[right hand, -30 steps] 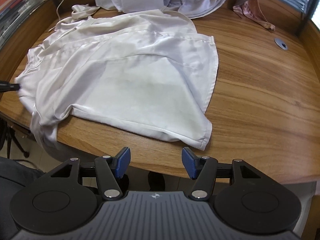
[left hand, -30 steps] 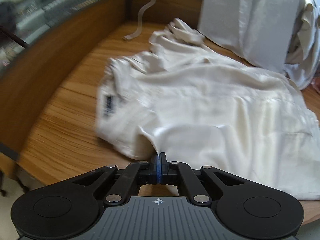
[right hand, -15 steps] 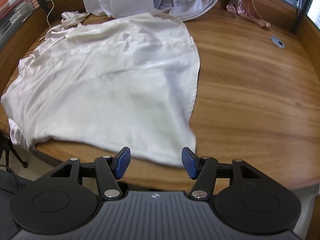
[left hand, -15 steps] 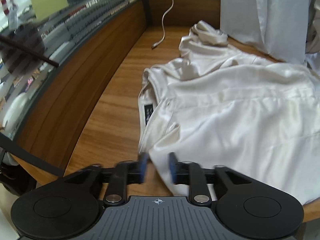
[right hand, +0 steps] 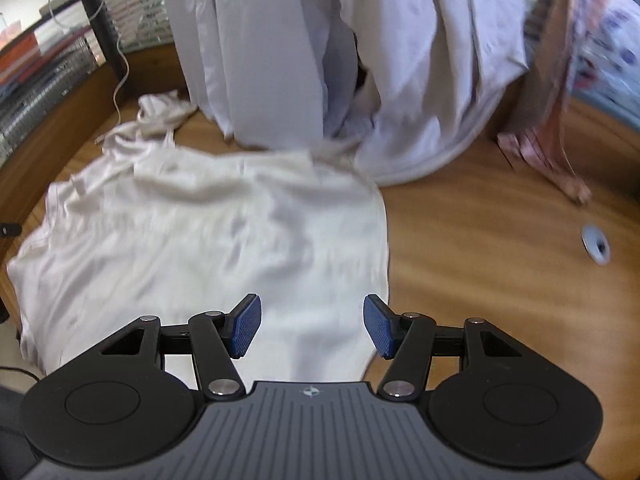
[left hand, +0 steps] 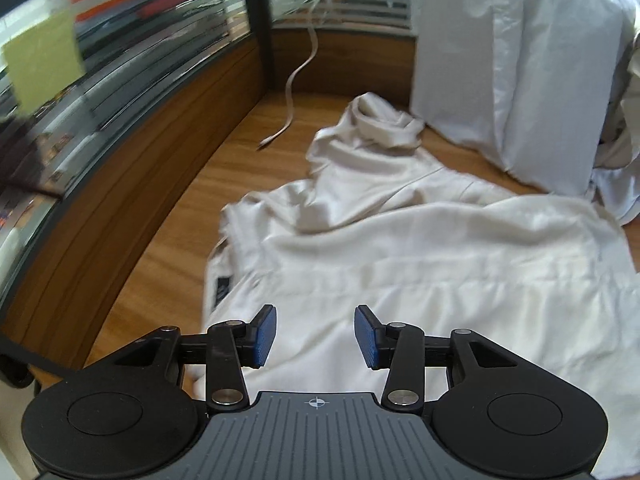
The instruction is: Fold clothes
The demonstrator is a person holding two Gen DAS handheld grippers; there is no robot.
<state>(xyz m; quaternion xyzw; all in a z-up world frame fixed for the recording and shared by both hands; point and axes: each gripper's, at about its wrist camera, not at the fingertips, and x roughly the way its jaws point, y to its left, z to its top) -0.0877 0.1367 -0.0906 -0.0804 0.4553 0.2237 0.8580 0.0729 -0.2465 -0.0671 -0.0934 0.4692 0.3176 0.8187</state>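
Note:
A cream satin shirt (left hand: 420, 264) lies spread on the wooden table (left hand: 176, 216), its dark neck label (left hand: 221, 289) near the left edge. The same shirt (right hand: 208, 248) fills the middle of the right wrist view. My left gripper (left hand: 315, 335) hovers open over the shirt's near left part, nothing between its blue pads. Over the near right part of the shirt, close to its side hem, my right gripper (right hand: 312, 326) is open too. A crumpled sleeve (left hand: 384, 124) bunches at the far end.
A pile of pale hanging garments (right hand: 360, 60) stands behind the shirt. A pink striped cloth (right hand: 544, 152) lies at the far right, near a round metal grommet (right hand: 596, 240). A white cable (left hand: 292, 92) trails along the wooden back wall. Bare wood lies to the right.
My left gripper has let go of the shirt edge, opened wide and moved forward over it. The right gripper, open throughout, has advanced over the shirt too. The shirt now lies flatter.

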